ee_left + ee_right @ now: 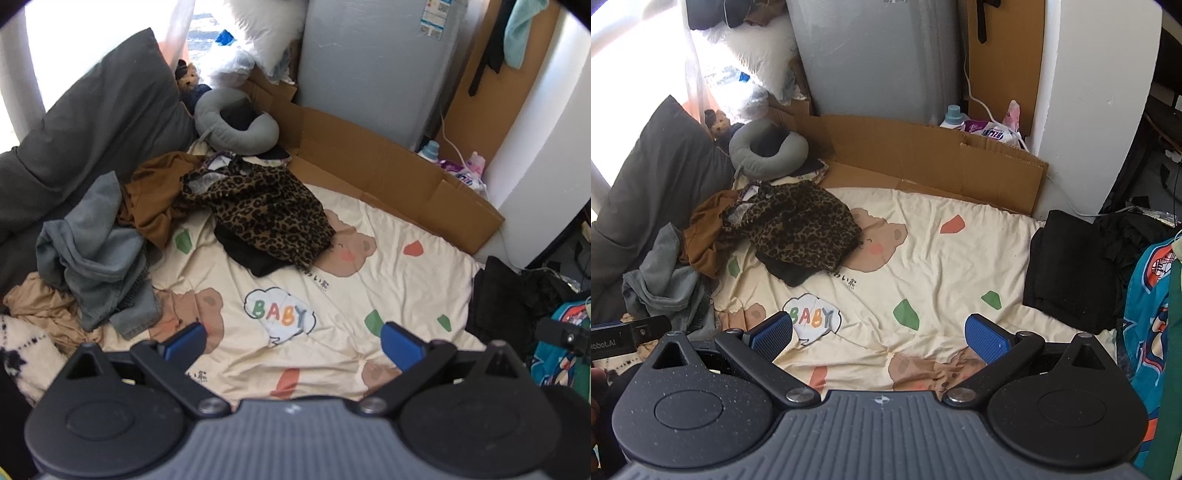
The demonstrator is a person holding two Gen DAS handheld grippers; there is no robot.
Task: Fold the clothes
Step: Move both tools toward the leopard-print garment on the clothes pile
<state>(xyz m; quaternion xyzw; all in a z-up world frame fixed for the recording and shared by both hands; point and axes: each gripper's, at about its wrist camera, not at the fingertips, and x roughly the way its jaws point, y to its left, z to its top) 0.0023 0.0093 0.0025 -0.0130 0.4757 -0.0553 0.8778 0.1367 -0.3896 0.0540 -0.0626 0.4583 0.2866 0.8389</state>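
Observation:
A leopard-print garment (258, 214) lies crumpled over a black garment (255, 258) on the cream bear-print quilt (369, 288); it also shows in the right wrist view (798, 229). A brown garment (155, 195), a grey garment (96, 251) and a tan one (40, 306) are heaped at the left. A folded black garment (1067, 273) lies at the quilt's right edge. My left gripper (291, 341) is open and empty above the near quilt. My right gripper (879, 334) is open and empty too, apart from all the clothes.
A dark grey pillow (103, 122) and a grey neck pillow (236, 122) sit at the back left. Flat cardboard (388, 173) lines the far edge before a grey cabinet (369, 66). A teal patterned fabric (1148, 314) hangs at the right.

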